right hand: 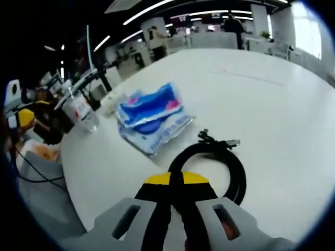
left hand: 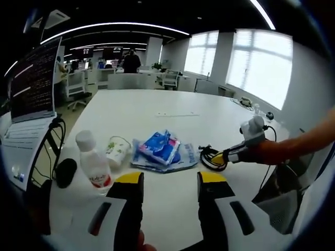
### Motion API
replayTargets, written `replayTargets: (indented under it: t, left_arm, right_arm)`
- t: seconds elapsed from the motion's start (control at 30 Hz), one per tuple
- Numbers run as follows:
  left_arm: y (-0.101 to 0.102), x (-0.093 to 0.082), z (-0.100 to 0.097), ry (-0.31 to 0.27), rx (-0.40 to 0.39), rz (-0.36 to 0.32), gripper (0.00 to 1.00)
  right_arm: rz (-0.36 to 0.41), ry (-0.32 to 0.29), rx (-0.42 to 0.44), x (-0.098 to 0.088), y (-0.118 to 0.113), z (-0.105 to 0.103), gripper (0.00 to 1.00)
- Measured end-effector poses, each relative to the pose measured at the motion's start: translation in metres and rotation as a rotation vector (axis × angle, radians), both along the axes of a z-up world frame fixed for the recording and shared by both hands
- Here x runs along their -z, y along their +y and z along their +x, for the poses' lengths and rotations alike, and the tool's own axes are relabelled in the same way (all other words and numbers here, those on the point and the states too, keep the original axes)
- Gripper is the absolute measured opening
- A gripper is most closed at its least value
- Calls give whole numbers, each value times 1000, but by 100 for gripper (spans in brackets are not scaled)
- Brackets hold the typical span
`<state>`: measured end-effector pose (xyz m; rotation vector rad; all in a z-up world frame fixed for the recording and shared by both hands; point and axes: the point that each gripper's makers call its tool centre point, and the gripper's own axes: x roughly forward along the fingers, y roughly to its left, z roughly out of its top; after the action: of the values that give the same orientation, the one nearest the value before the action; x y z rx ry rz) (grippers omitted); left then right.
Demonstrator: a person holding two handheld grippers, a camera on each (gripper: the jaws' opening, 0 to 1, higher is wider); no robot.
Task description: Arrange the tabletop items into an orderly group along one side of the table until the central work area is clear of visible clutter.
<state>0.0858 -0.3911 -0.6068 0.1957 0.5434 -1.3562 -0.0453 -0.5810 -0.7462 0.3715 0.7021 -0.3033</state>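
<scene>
Right now our right gripper (right hand: 175, 183) pinches the coiled black cable (right hand: 212, 167) on the white table (right hand: 272, 104), likely to drag it toward the packets (right hand: 152, 112); our left gripper (left hand: 170, 180) hovers, jaws spread.

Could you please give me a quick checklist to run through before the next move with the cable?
1. Right tool shut on the coiled black cable: ok.
2. Cable lifted off the table: cannot tell.
3. Left tool open, holding nothing: ok.
4. White bottle upright near the table's edge: ok.
5. Blue packets lying apart from the cable: ok.
6. Central work area free of clutter: not ok, the packets and cable remain there.
</scene>
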Motion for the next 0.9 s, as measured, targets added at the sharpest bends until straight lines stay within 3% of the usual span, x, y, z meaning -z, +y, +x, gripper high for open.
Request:
replayTargets:
  t: [0.4, 0.9]
  left_arm:
    - [-5, 0, -4, 6, 8, -5, 40]
    - [-4, -2, -6, 6, 14, -5, 40]
  right_arm:
    - [0, 3, 58, -1, -3, -39, 2]
    - [-15, 24, 23, 1, 8, -50, 3]
